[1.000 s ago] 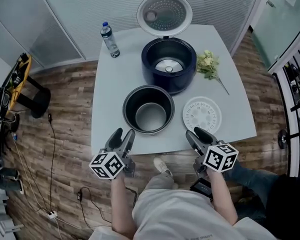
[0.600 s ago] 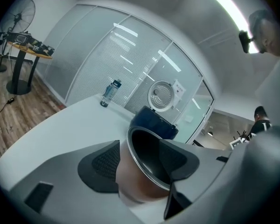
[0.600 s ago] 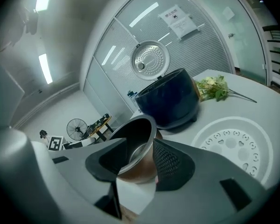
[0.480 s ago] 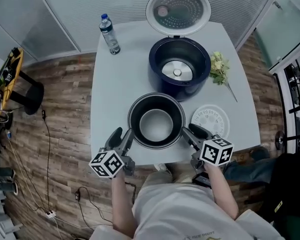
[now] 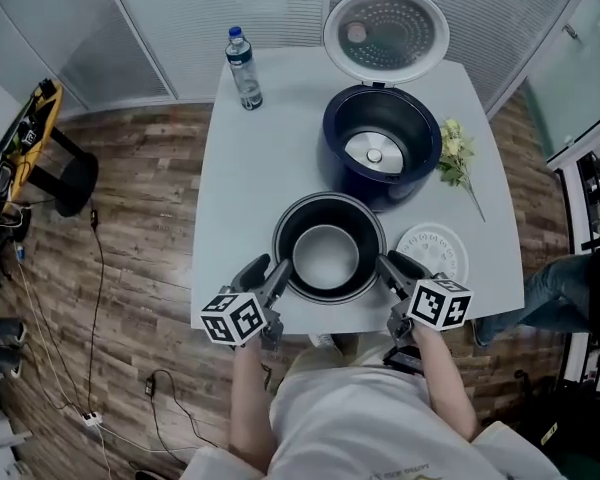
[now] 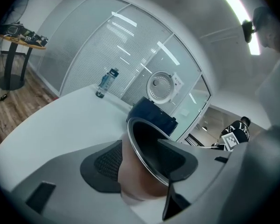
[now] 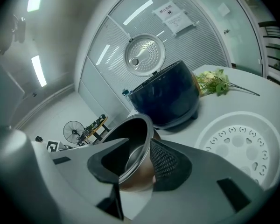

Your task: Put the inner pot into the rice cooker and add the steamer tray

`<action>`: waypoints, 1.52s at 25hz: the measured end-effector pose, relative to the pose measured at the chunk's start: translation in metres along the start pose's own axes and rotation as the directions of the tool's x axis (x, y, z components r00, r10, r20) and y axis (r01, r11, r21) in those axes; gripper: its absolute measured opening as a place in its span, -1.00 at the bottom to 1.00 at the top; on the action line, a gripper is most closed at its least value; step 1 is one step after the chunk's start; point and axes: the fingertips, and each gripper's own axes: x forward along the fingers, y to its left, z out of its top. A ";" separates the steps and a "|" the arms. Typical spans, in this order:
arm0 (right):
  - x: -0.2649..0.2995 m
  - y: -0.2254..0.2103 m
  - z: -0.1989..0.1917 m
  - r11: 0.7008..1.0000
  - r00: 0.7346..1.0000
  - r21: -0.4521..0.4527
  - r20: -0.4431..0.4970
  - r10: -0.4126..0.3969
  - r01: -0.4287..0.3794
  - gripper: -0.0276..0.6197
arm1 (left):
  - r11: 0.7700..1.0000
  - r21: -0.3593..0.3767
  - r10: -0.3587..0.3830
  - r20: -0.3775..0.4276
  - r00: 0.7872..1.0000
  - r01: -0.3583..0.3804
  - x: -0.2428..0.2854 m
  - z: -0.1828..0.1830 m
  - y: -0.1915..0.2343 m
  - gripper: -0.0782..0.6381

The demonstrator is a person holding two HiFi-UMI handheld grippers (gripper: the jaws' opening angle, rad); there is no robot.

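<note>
Jaws on both sides had just been closing around the rim of the inner pot (image 5: 328,258). Our left gripper (image 5: 269,271) straddled its left wall, one jaw inside and one outside, and our right gripper (image 5: 391,266) did the same on the right wall, closed a little further. In neither gripper view could we see the pads pinching the wall, so we judged the grasp unfinished. The pot stood on the table (image 5: 245,188) close to the near edge, just in front of the open rice cooker (image 5: 334,128), whose lid (image 5: 386,33) was tipped back on the far side. We took this as the first step, seizing the pot. Next we would need both grips tight, an even lift clear of the cooker's near rim, then a level lowering into its well. The steamer tray (image 5: 432,251) lay just right of the pot, near our right gripper, and flowers (image 5: 454,153) lay right of the cooker. The left was open as far as the bottle (image 5: 245,68).
</note>
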 end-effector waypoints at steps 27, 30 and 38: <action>0.016 -0.012 0.001 0.999 1.000 0.032 -0.009 0.009 -0.009 -0.66 | 0.996 -0.079 0.031 -0.008 0.999 -0.032 0.007 -0.003 0.005 -0.53; 0.016 -0.014 -0.001 0.996 1.000 0.087 -0.006 0.030 -0.030 -0.67 | 0.998 -0.055 0.042 -0.017 0.999 -0.043 0.007 -0.004 0.005 -0.53; 0.021 -0.013 -0.007 0.969 0.997 0.235 -0.013 0.082 -0.077 -0.70 | 0.997 -0.073 0.039 -0.010 0.999 -0.040 0.007 -0.004 0.005 -0.53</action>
